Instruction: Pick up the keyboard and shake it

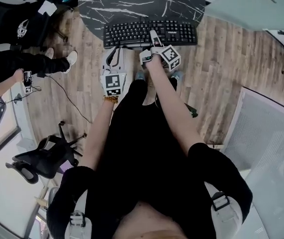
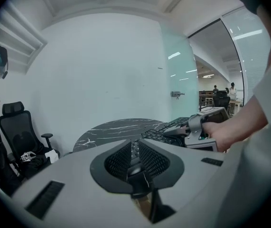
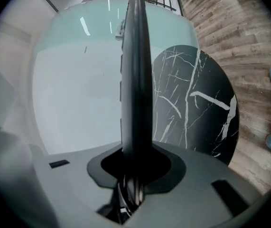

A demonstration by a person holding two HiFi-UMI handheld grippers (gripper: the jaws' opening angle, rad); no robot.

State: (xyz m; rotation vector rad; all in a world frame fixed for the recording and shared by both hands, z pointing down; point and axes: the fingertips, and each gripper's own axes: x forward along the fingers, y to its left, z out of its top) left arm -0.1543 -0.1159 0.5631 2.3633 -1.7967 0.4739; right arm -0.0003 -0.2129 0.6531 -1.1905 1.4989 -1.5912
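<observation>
The black full-size keyboard (image 1: 149,34) lies along the near rim of a round desk (image 1: 142,4) of black stone veined in white, and part of it overhangs the wood-plank floor (image 1: 216,59). The right gripper (image 1: 153,40) has its jaws clenched on the keyboard's near edge, which the right gripper view shows as a thin dark slab seen edge-on. The left gripper (image 1: 115,53) sits by the keyboard's near-left corner. Its mesh-textured jaws are drawn almost together, and no grip on anything is clear.
</observation>
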